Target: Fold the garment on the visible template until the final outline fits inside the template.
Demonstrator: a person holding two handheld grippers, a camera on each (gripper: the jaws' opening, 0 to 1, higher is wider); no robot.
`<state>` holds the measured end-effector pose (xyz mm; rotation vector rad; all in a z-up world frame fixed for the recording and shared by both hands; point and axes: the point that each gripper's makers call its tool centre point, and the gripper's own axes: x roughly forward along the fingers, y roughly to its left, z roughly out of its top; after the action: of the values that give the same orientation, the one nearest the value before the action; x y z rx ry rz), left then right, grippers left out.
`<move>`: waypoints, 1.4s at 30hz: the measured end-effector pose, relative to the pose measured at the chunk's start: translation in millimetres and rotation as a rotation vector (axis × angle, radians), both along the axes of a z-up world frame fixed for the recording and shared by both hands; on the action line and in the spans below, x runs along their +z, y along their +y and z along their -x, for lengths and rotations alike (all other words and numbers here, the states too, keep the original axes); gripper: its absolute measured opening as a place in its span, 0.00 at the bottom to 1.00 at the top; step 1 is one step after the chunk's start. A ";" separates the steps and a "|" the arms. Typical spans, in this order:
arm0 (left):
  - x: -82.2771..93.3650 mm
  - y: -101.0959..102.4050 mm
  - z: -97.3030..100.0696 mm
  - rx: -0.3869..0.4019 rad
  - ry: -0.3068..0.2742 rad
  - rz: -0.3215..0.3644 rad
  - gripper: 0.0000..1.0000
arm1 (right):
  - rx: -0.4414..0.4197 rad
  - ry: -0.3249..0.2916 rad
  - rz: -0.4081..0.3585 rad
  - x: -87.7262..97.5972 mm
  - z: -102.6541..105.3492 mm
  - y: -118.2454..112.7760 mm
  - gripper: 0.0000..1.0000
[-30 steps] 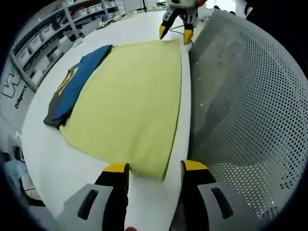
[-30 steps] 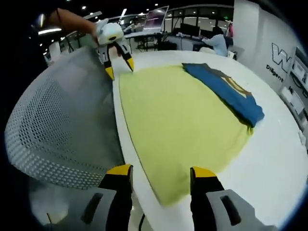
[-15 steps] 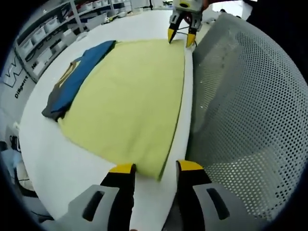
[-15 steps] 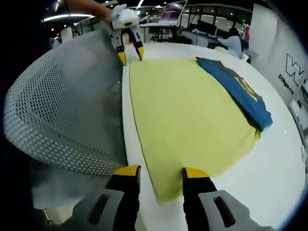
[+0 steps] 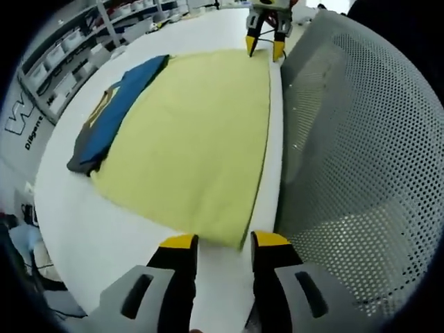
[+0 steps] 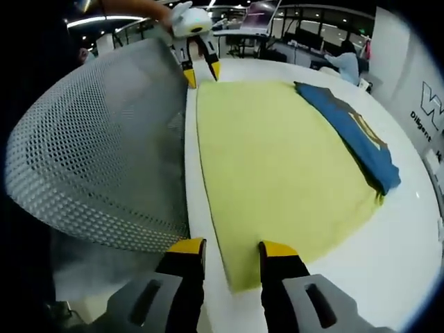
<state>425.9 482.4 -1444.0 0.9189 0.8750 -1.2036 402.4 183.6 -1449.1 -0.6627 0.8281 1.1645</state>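
Lying flat: yellow sheet (image 5: 191,135) on the white table (image 5: 83,229), one straight edge running just inside the table's near edge; also seen in the right gripper view (image 6: 277,166).
Garment: blue, folded into a narrow strip (image 5: 114,111), along the far side of the sheet, overlapping its border and partly on bare table; a yellow marking shows on top (image 6: 361,135).
Table: white, rounded outline, bare past the sheet's corner (image 6: 388,263).
Chair: grey perforated mesh back (image 5: 354,139) pressed close against the table's near edge, beside the sheet (image 6: 97,146).
Room: shelving with bins (image 5: 66,62) past the table in the left gripper view; wall lettering, partly readable; desks, screens and a seated person (image 6: 345,62) far off in the right gripper view.
Bins: contents too small to tell.
Left tool (image 5: 220,241): yellow-tipped jaws spread, straddling one near corner of the sheet, nothing gripped; seen from afar in the right gripper view (image 6: 201,69) at that corner, a hand (image 6: 189,17) holding it.
Right tool (image 6: 232,247): jaws spread over the other near corner, nothing gripped; far off in the left gripper view (image 5: 265,47) with tips at the sheet's edge.
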 end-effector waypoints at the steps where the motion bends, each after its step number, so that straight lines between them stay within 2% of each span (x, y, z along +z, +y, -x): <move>1: -0.5 -2.7 3.8 -0.019 0.013 -0.008 0.22 | 0.003 -0.002 0.003 0.1 -0.2 0.2 0.26; 3: -1.4 -6.6 6.8 -0.072 0.013 -0.021 0.14 | 0.005 0.001 0.011 0.0 -0.2 0.4 0.25; 7: -2.7 -10.0 6.0 -0.070 -0.004 -0.036 0.07 | 0.006 -0.003 0.009 0.1 0.7 0.6 0.24; 9: -3.9 -8.4 1.5 -0.012 -0.015 -0.063 0.02 | -0.003 -0.006 0.002 0.1 1.1 0.6 0.22; 10: -4.8 -10.5 0.4 -0.039 -0.020 -0.079 0.00 | -0.005 -0.008 0.001 0.2 1.9 0.5 0.21; 11: -4.4 -9.6 1.5 -0.019 -0.019 -0.094 0.00 | -0.003 -0.010 -0.001 0.3 3.0 0.8 0.20; 14: -4.1 -9.3 2.1 -0.036 -0.019 -0.120 0.00 | 0.009 -0.014 0.010 0.5 3.4 0.4 0.15; 17: -4.1 -6.8 2.2 -0.014 -0.015 -0.125 0.00 | 0.009 -0.020 0.023 0.4 1.1 -0.2 0.10; 18: -4.2 -6.6 2.9 -0.005 -0.010 -0.123 0.00 | 0.008 -0.053 0.048 0.1 -4.2 -3.5 0.02; 19: -4.4 -5.9 3.5 0.005 -0.005 -0.117 0.00 | 0.012 -0.097 0.073 0.5 -10.7 -7.1 0.00; 20: -4.3 -5.5 4.7 0.011 -0.001 -0.113 0.00 | 0.007 -0.069 0.063 -0.9 -5.6 -5.6 0.00; 22: -4.1 -4.8 7.0 0.017 -0.004 -0.105 0.00 | -0.029 -0.056 0.048 -0.5 -6.6 -5.6 0.00; 25: -4.1 -5.3 6.4 0.054 -0.008 -0.088 0.00 | -0.034 -0.057 0.051 -0.2 -5.3 -5.9 0.00; 28: -4.0 -6.7 12.8 0.155 0.068 -0.049 0.00 | -0.023 -0.057 0.071 0.0 -0.4 -6.5 0.00; 29: -3.1 -7.5 20.5 0.200 0.133 -0.037 0.00 | -0.021 -0.050 0.071 0.3 1.5 -6.8 0.00; 31: -2.9 -3.2 31.2 0.215 0.204 -0.053 0.00 | -0.039 0.011 0.042 1.7 12.1 -4.5 0.00; 33: -2.6 1.8 33.9 0.171 0.199 -0.081 0.00 | -0.068 0.075 -0.004 4.3 19.1 -2.1 0.00; 37: -0.5 0.4 34.9 0.182 0.196 -0.082 0.00 | -0.068 0.074 -0.019 9.4 19.4 -0.3 0.00; 42: 6.6 0.0 40.1 0.137 0.182 -0.090 0.00 | -0.041 0.069 -0.011 15.2 22.1 0.5 0.00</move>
<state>385.8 482.4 -1437.3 0.8152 1.1278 -1.1489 380.3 184.1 -1433.9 -0.5971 0.8888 1.1595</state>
